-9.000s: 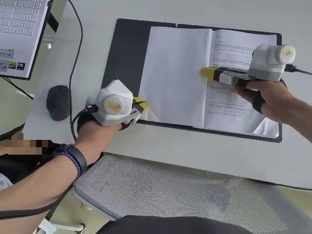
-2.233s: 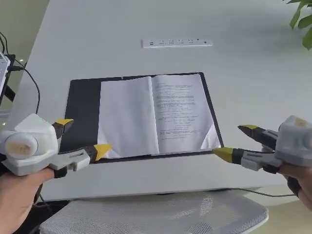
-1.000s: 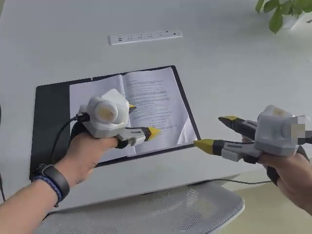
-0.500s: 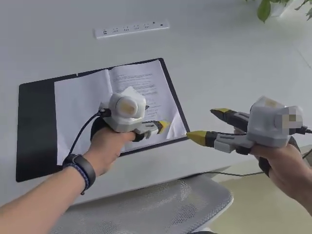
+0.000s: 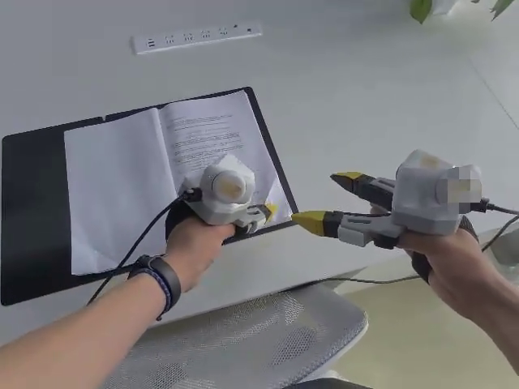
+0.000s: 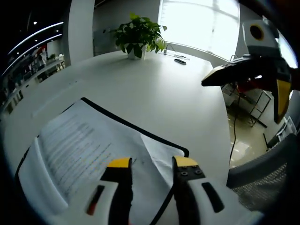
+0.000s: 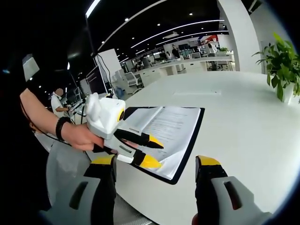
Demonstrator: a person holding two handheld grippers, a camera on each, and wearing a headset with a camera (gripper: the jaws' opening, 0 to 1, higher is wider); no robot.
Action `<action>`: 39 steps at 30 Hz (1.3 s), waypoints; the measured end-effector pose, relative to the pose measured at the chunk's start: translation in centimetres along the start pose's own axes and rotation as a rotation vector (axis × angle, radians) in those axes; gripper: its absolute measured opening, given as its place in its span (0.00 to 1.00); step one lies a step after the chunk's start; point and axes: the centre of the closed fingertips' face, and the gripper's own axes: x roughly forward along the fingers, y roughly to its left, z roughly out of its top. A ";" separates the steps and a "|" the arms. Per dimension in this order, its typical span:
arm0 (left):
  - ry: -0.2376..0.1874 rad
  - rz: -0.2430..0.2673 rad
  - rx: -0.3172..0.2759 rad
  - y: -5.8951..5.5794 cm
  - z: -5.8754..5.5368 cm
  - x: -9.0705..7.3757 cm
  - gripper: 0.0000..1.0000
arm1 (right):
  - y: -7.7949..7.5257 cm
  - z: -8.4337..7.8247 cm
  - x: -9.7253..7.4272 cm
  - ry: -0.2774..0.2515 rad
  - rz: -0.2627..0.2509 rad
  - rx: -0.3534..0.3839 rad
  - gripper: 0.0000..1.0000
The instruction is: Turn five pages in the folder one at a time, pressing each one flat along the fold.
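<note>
My left gripper (image 5: 265, 214) is over the near right corner of the open black folder (image 5: 24, 203) on the white desk (image 5: 365, 97), fingers slightly parted, empty. My right gripper (image 5: 318, 198) is just beside it, fingers wide apart, empty.

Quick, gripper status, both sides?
Left gripper: open, empty, over the folder's near right corner.
Right gripper: open, empty, beside the folder.

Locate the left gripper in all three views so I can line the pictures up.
Head view: left gripper at centre, jaws open over the near right corner of the folder.
Left gripper view: left gripper rises from the bottom edge, jaws open, the folder ahead of them.
Right gripper view: left gripper left of centre, in front of the folder.
Shared landmark: the folder's printed right page.
</note>
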 end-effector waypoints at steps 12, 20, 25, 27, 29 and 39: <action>0.021 0.081 0.099 -0.6 -1.4 0.8 0.25 | -0.5 -0.1 -0.6 -0.002 -0.005 0.005 0.68; -0.006 0.108 0.119 -0.4 -1.5 0.9 0.16 | -0.1 -0.6 -0.2 0.005 0.010 0.009 0.68; -0.010 0.116 0.138 -0.4 -1.4 0.9 0.09 | 0.0 -0.9 -0.1 0.004 0.014 0.015 0.68; -0.007 0.120 0.145 -0.3 -1.4 1.0 0.08 | 0.1 -1.0 -0.1 0.005 0.014 0.014 0.68; -0.007 0.119 0.156 -0.4 -1.5 1.0 0.02 | 0.1 -1.1 -0.1 0.007 0.015 0.017 0.68; -0.010 0.139 0.193 0.0 -1.6 0.9 0.00 | 0.0 -1.1 0.9 -0.001 0.028 0.035 0.67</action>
